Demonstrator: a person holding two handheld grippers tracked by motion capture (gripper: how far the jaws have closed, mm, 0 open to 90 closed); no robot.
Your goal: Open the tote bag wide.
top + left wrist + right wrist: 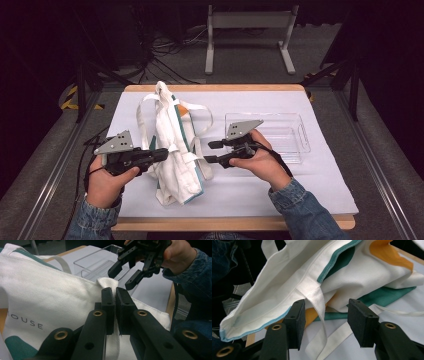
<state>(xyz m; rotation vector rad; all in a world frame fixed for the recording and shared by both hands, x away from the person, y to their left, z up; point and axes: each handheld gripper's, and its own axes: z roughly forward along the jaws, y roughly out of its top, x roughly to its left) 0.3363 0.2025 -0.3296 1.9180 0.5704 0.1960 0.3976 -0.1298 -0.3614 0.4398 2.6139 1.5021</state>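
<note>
A dark room with cables and a white stand on the grey floor lies beyond my wooden counter (215, 88), which is covered by a white sheet. On the left half of that sheet, running from near the far edge toward the near edge, lies the white canvas tote bag with teal and orange patches (175, 150), crumpled, its long axis pointing away from me. A clear plastic tray (280, 131) sits toward the right edge, apart from the bag.

My left gripper (159, 155) comes at the bag from its left side, and its jaws are pressed together on a fold of the white cloth near the bag's rim; in the left gripper view I see the canvas (50, 302) squeezed between the two black pads with a small tuft poking up above them.

My right gripper (212, 151) is on the bag's right side, between bag and tray, jaws spread and holding nothing. In the right gripper view, a white webbing handle strap (315, 297) hangs down from the bag's hem, right in the gap between the pads but nearer the left one, not yet touched by either.

I judge the coming move turns on this: the strap lies straight ahead of the right gripper, running roughly up and down across its opening, so that hand is the nearer one to close on it while the left pins the opposite side.
</note>
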